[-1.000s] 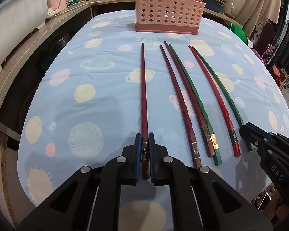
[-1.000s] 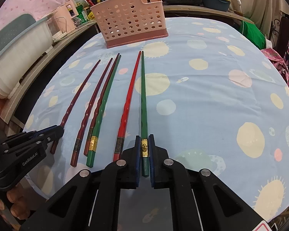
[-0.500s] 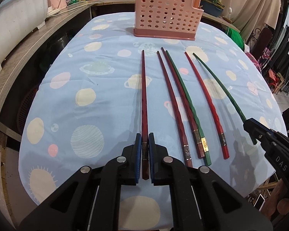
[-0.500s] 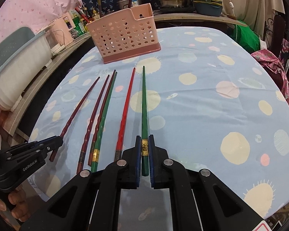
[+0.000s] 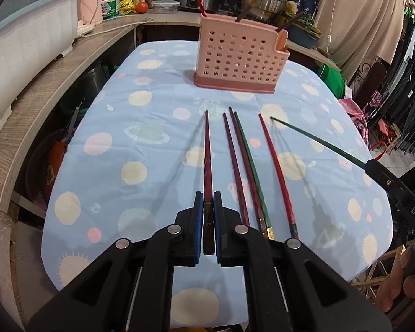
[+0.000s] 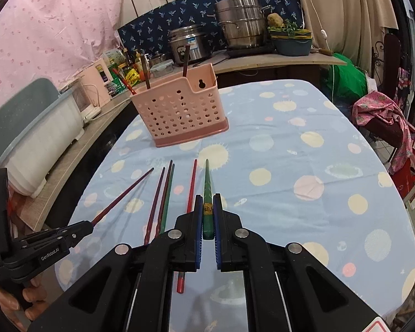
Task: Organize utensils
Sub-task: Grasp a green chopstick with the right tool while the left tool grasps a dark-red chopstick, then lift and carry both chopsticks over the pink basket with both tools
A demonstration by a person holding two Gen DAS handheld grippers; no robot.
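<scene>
Chopsticks are the job here, and two of them have just left the cloth. A second ago all six lay in a row on the table [image 5: 102, 166], with each claw already clamped on the thick end of one. Now the left gripper [image 5: 208, 222], jaws pinched tight on the dark red chopstick [image 5: 207, 152], has raised it, so that a shadow falls on the cloth to its left. The right gripper [image 6: 206, 218], equally closed, holds the green chopstick [image 6: 207, 182] clear of the table, its tip slanting forward over the cloth. Both grips look unchanged; only the height has changed.

Four chopsticks are left lying between the two lifted ones: two dark red, one green and one bright red [image 5: 276, 171]. The pink basket [image 5: 239, 58] stands at the far end of the table, well apart from both tips, with three sticks already poking out of it. Pickup seems done; the carry to the basket comes next.
</scene>
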